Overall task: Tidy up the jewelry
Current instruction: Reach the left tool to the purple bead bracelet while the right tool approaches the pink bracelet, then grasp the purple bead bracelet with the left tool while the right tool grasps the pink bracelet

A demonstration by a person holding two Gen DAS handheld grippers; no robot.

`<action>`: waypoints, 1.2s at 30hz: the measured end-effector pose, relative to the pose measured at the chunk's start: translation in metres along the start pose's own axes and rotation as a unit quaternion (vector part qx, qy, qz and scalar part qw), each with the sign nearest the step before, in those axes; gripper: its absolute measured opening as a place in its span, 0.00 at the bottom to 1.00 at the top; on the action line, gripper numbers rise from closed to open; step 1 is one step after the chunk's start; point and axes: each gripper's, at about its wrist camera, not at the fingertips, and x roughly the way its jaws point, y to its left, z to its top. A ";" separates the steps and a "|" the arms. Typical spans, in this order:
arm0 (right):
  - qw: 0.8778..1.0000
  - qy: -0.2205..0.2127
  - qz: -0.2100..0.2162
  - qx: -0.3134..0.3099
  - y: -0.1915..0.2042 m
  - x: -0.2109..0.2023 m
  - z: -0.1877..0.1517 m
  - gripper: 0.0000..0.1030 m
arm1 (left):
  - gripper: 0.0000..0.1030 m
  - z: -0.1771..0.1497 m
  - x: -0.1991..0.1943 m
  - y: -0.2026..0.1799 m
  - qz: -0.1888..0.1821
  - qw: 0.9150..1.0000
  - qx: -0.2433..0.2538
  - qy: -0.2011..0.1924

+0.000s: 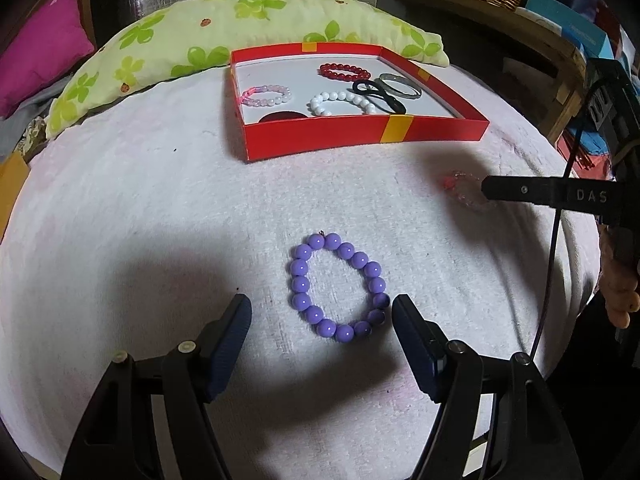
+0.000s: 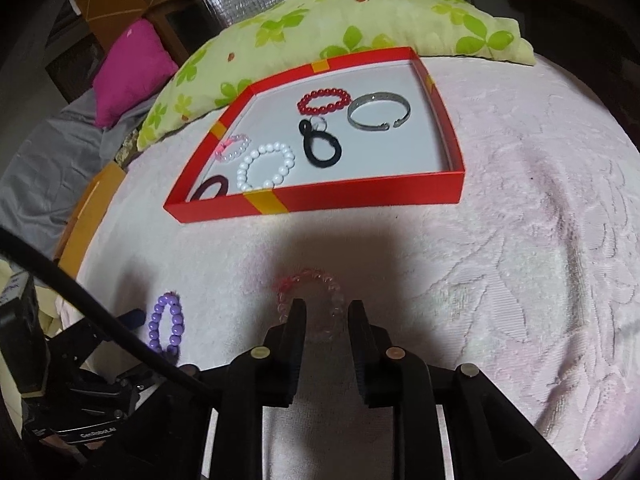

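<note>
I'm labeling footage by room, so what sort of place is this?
Probably a bedroom or other home room: a flowered pillow, a pink cushion and a towel-like cover under the red tray.

purple bracelet (image 1: 338, 286), red box (image 1: 360, 134), green floral pillow (image 1: 240, 28)

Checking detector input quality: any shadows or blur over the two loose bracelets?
Left wrist: purple bracelet sharp and lit, gripper shadow just below it. Right wrist: clear pink bracelet sits in dark gripper shadow, low contrast against the towel; strong fisheye bending in both.
</note>
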 end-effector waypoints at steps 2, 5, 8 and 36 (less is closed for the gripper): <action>1.000 0.007 -0.009 -0.002 0.001 0.004 -0.001 0.24 | 0.71 0.000 0.000 0.000 0.001 1.000 0.001 0.000; 1.000 0.004 -0.013 -0.008 0.002 0.005 -0.002 0.24 | 0.71 -0.001 0.000 0.000 0.004 1.000 0.000 0.000; 0.999 0.001 -0.023 -0.025 0.005 0.007 -0.004 0.22 | 0.71 -0.001 0.001 0.000 0.007 1.000 -0.002 -0.001; 0.999 -0.006 -0.036 -0.008 -0.004 0.005 -0.004 0.13 | 0.71 -0.002 0.004 -0.005 0.025 1.000 0.012 -0.004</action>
